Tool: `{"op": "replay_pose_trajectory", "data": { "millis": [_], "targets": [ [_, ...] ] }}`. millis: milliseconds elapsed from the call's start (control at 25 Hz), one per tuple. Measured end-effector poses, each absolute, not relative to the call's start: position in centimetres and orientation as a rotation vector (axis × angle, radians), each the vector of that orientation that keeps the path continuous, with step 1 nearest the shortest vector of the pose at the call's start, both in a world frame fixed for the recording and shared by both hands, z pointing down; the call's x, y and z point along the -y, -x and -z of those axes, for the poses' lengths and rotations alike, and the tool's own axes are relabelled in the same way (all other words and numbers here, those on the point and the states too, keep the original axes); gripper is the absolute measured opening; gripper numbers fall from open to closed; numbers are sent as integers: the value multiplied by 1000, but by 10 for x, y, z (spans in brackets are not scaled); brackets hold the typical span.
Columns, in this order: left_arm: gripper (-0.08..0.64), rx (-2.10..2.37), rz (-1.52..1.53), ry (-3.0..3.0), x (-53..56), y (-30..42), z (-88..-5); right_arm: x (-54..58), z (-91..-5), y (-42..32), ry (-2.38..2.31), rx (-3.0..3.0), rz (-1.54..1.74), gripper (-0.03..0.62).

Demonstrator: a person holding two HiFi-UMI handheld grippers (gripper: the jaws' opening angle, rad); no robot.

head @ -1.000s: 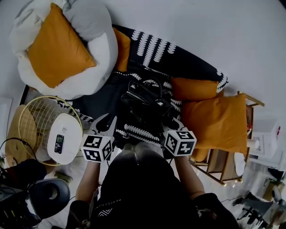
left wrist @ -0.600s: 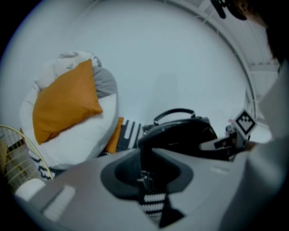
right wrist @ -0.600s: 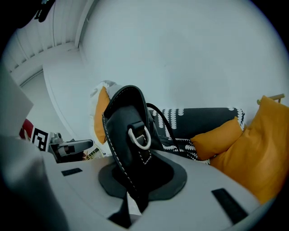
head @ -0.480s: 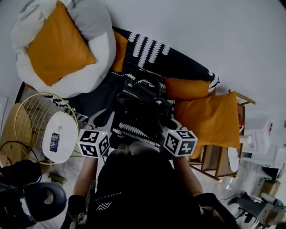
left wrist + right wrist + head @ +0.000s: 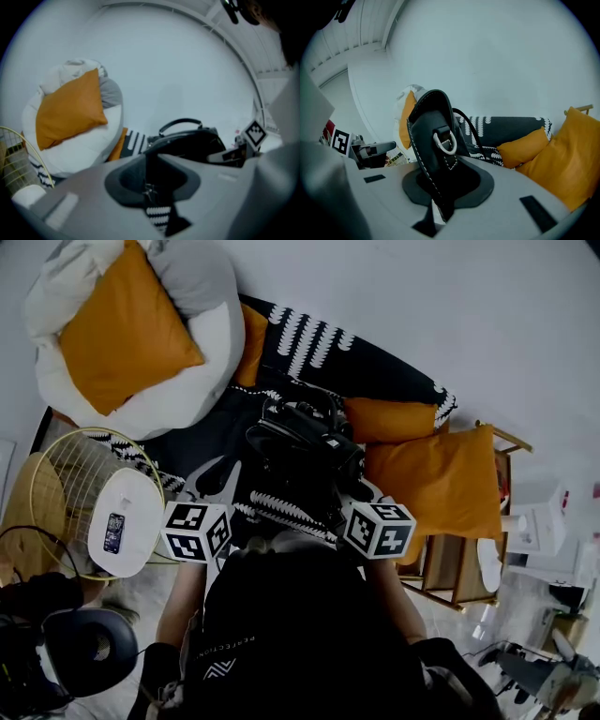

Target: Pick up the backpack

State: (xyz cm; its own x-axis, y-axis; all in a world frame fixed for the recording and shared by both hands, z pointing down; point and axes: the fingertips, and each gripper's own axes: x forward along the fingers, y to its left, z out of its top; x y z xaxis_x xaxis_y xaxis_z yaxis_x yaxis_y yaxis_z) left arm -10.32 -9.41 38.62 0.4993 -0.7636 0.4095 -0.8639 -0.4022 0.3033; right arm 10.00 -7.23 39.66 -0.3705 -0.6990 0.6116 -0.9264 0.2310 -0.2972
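Over the black-and-white patterned sofa [image 5: 394, 371], left gripper [image 5: 151, 185] and right gripper [image 5: 440, 187] clamp the black leather backpack [image 5: 300, 451]; seemingly lifted, nearly done.

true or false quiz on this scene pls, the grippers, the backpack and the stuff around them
1. The right gripper is shut on a black strap of the backpack. True.
2. The left gripper is empty. False: its fingers are closed on a thin black backpack strap.
3. An orange cushion lies on the white beanbag. True.
4. The phone lies on the sofa. False: it lies on a white round top.
5. The backpack is orange. False: it is black.
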Motion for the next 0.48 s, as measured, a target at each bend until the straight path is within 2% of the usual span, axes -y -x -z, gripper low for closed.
{"op": "replay_pose_trajectory", "data": {
  "millis": [480],
  "targets": [
    [86,1332,-279,-2274,85,102,-385,62,-397,-94,-1489,2147,-883,43]
  ]
}}
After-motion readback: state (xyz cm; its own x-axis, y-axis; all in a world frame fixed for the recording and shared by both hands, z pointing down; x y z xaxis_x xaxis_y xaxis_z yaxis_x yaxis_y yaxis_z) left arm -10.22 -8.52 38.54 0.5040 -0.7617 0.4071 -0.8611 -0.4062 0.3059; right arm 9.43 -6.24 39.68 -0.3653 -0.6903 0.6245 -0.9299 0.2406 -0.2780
